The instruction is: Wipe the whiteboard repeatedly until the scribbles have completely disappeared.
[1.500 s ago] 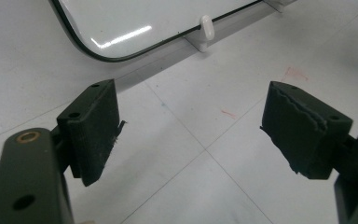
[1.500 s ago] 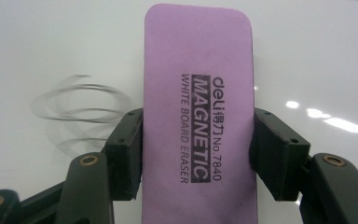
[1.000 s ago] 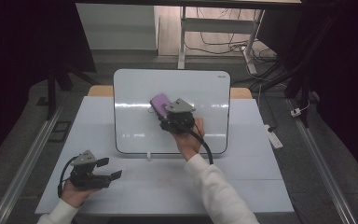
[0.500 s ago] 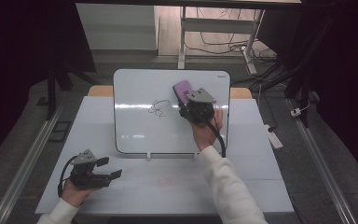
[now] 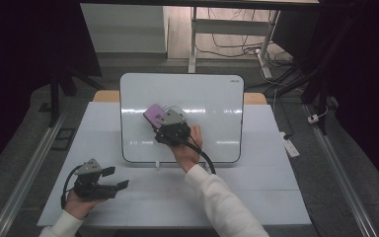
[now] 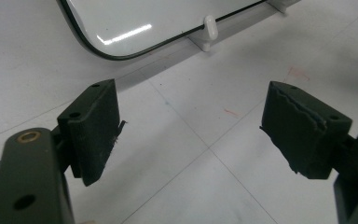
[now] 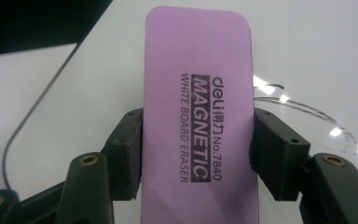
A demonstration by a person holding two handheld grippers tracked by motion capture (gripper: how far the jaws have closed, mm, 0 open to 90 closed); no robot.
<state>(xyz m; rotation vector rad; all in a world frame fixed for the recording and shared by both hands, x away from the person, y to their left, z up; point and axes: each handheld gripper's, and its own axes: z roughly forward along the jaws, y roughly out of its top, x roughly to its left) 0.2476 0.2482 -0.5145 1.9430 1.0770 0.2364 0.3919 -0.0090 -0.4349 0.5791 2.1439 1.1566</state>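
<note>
White table [image 5: 276,197] at centre on grey floor [image 5: 335,163]; metal rails [image 5: 24,173] at 9 and 3 o'clock; cables [image 5: 237,47] at 12 o'clock; dark surroundings.

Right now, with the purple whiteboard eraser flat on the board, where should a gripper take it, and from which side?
Across the two long edges of the purple whiteboard eraser, near its rear half, coming in along its length from the person's side. The right gripper does this: its jaws press both straight, parallel long edges, leaving the label face up and the underside flat on the whiteboard.
</note>
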